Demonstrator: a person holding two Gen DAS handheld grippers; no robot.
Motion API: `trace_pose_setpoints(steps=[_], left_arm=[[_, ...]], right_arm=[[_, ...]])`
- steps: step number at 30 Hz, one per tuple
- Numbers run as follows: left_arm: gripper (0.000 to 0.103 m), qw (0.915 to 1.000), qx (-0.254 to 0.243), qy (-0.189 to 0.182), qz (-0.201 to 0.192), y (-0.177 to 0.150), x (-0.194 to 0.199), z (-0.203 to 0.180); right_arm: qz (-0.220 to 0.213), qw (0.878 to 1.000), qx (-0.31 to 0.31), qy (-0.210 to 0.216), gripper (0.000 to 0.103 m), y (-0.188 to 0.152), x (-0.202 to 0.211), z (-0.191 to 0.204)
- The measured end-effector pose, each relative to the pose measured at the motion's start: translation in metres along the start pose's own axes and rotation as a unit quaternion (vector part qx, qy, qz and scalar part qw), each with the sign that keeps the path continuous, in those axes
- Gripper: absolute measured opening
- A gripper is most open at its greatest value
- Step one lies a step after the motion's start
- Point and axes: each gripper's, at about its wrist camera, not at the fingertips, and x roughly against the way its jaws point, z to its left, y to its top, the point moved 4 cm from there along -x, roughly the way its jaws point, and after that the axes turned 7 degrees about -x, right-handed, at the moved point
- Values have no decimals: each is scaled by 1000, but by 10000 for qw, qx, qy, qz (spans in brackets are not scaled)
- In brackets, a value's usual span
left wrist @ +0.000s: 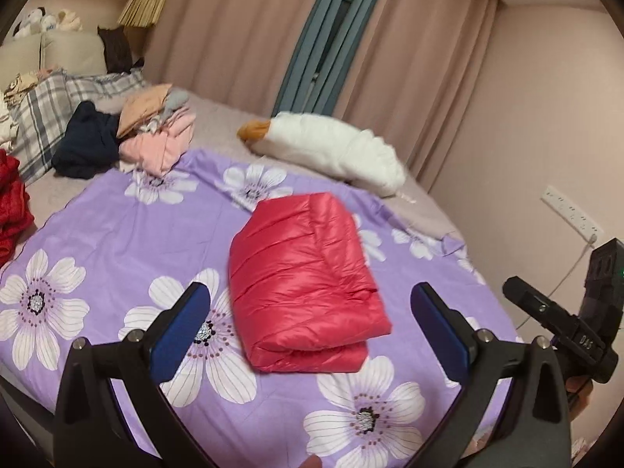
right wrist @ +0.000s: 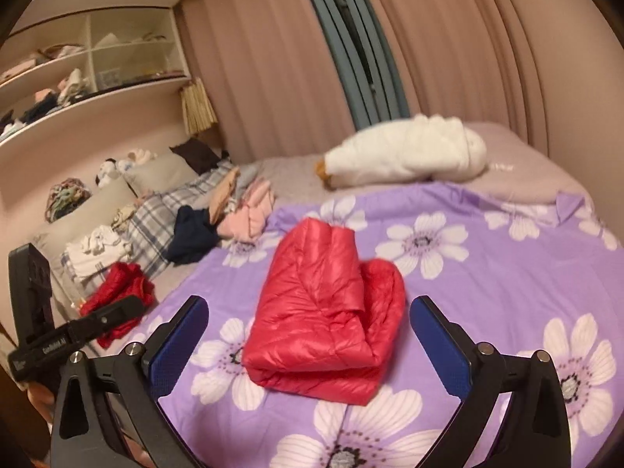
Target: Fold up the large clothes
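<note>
A shiny red puffer jacket (left wrist: 300, 284) lies folded into a thick rectangle on the purple flowered sheet (left wrist: 117, 234). In the left wrist view my left gripper (left wrist: 312, 292) hovers above the jacket's near end, open, its blue pads (left wrist: 177, 335) wide apart and touching nothing. In the right wrist view the same jacket (right wrist: 323, 312) shows a doubled fold at its near edge. My right gripper (right wrist: 310, 304) is open above it too, with nothing held. Each view catches the other gripper's black body at its side edge.
A heap of pink, tan and navy clothes (left wrist: 128, 136) sits at the sheet's far left corner, beside checked pillows (left wrist: 43, 117). Another red garment (right wrist: 117, 292) lies left of the sheet. A white plush goose (left wrist: 327, 148) lies near the curtains. Wall shelves (right wrist: 78, 66) hold small items.
</note>
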Motion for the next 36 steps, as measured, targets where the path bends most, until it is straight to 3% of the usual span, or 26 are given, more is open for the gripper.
trace_pose_setpoints(steps=[8,16,36], left_arm=[[103,9998,85,-92,-170,3,20,-1],[103,9987,106,192,-452,5,30,6],[103,9984,133,417,-371,7,20,13]], right_arm=[[68,9997,214,22,102,-11,8,19],[55,9998,207,21,102,-13,9,21],[166,9997,45,-157,102,-16,5,14]])
